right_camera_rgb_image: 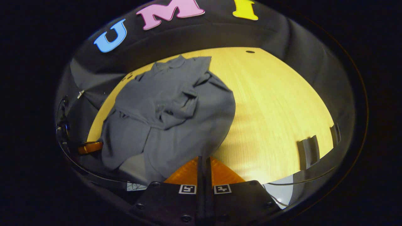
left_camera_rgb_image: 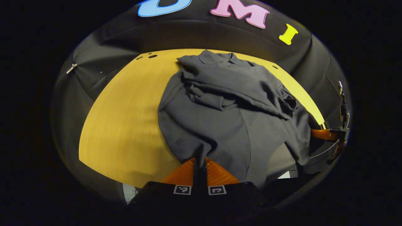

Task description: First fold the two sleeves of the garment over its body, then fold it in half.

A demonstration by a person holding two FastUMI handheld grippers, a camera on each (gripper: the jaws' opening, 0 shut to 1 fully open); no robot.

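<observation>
Yellow wooden worktop (right_camera_rgb_image: 276, 103) carries the dark grey garment (left_camera_rgb_image: 220, 125), collar at the far edge, both sleeves bunched over its body, hem hanging off the near edge. The left hand-held gripper (left_camera_rgb_image: 199, 163) is closed on the hem cloth; the right hand-held gripper (right_camera_rgb_image: 204, 164) looks closed too, probably pinching the hem's other corner. Soft, light and limp, the garment is best held at the hem corners.

Dark grey collared garment (left_camera_rgb_image: 216, 125) lies rumpled on the yellow table (left_camera_rgb_image: 125, 125), collar at the far edge, both sleeves folded across its body, hem nearest.
</observation>
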